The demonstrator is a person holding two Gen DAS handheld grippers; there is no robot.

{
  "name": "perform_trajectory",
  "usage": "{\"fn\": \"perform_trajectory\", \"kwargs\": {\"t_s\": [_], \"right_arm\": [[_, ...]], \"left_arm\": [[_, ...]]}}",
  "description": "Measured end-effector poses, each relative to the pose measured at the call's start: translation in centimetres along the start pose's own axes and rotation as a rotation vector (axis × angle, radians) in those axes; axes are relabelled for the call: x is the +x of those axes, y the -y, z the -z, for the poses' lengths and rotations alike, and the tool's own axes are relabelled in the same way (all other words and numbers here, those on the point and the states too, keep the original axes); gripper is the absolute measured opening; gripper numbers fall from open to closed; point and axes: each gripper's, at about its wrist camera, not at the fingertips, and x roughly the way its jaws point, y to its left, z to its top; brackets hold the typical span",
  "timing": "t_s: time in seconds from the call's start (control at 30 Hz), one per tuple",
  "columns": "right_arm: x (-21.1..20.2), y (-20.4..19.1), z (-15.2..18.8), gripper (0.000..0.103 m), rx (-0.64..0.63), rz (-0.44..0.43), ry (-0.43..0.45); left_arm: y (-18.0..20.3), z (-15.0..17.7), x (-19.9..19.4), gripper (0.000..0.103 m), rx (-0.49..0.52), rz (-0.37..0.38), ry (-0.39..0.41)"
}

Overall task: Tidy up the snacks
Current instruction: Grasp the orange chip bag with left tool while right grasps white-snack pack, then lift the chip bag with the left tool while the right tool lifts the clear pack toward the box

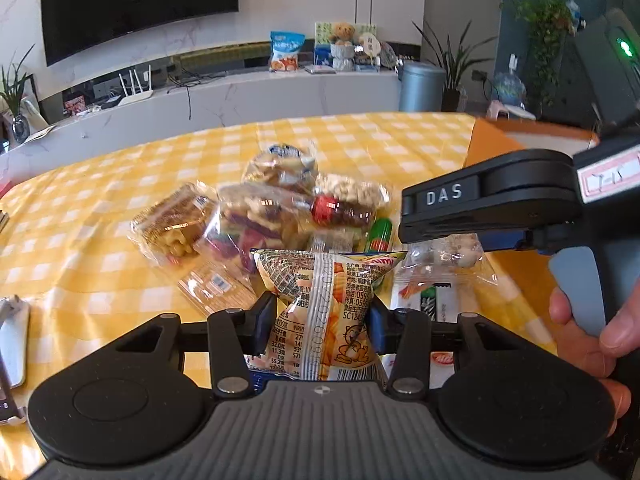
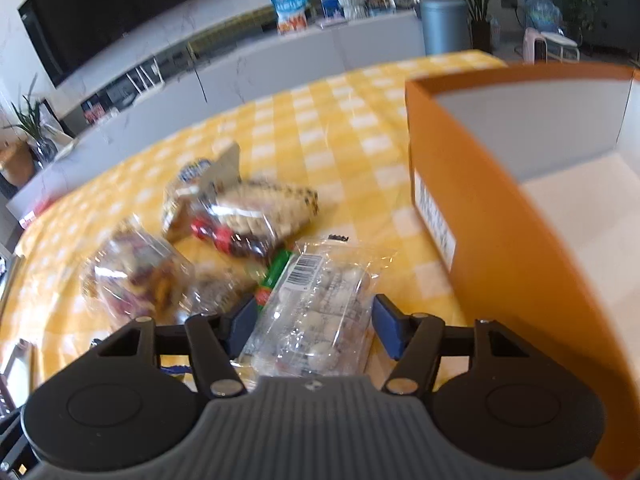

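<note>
My left gripper (image 1: pixel 322 316) is shut on a yellow chip bag (image 1: pixel 324 300), whose middle is pinched in between the blue pads. My right gripper (image 2: pixel 314 320) is shut on a clear pack of white round sweets (image 2: pixel 316 312), with a pad against each side. In the left wrist view that pack (image 1: pixel 452 256) hangs under the right tool's black housing (image 1: pixel 500 200). Beyond both lies a pile of clear snack bags (image 1: pixel 256 224) (image 2: pixel 136 276) with a green tube (image 1: pixel 378 236) among them. An open orange box (image 2: pixel 500 240) with a white inside stands close on the right.
A yellow checked cloth (image 1: pixel 100 208) covers the table. A white flat object (image 1: pixel 12 340) lies at its left edge. A hand (image 1: pixel 592 332) grips the right tool's handle. Behind the table are a low white cabinet, a dark screen and plants.
</note>
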Motion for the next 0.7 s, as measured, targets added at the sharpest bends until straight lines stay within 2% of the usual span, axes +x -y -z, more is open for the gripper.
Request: {"fn": "perform_trajectory", "kwargs": {"t_s": [0.23,0.43,0.47,0.5,0.53,0.6,0.7], "right_arm": [[-4.8,0.4,-0.4,0.06,0.018,-0.081,0.085],[-8.6,1.2,-0.9,0.056,0.039,-0.151,0.154],[-9.1,1.4,-1.0,0.016,0.041,-0.15,0.168],[-9.6,1.7,-1.1,0.014,0.043,-0.139,0.198],[-9.8,2.2,-1.4,0.0,0.062,-0.185,0.19],[-10.2,3.1,-2.0,0.0,0.093,-0.195,0.178],[-10.6,3.8,-2.5,0.0,0.071,-0.184,0.186]], "left_arm": [[0.4,-1.5,-3.0,0.052,-0.002,-0.026,0.067],[0.7,-3.5,-4.2,0.052,-0.059,0.048,0.083],[0.9,-3.8,-4.2,0.052,-0.06,0.069,0.085],[1.2,-4.1,-4.2,0.052,-0.059,0.086,0.085],[1.5,-4.5,-4.2,0.052,-0.058,0.097,0.088],[2.1,-5.1,-4.3,0.052,-0.042,0.109,0.104],[2.2,-5.4,-4.1,0.052,-0.034,0.087,0.11]]}}
